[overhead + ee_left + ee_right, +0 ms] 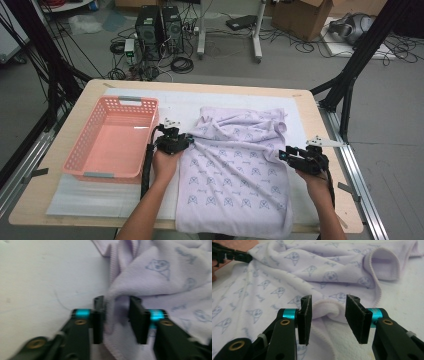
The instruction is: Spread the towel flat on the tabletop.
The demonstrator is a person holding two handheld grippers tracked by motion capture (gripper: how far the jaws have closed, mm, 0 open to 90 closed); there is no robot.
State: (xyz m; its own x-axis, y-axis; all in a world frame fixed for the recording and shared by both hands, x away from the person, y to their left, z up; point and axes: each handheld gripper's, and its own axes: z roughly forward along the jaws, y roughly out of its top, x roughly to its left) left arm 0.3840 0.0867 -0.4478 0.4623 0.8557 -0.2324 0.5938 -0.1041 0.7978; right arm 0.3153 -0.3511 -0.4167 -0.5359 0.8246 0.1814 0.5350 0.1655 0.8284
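White padding (150,200) covers the table under the towel (235,165); both tongs (189,141) (283,154) seemingly part-open astride folds.

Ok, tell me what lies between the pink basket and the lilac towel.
In the high view, the left tongs and their hand sit between pink basket and lilac towel, over white mat.

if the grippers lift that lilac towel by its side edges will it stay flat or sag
The lilac towel would probably sag: it already lies in soft folds and bunches between the right gripper jaws. It likely drags rather than slides, being fuzzy terry. Its front edge overhangs the table, so it may slip off.
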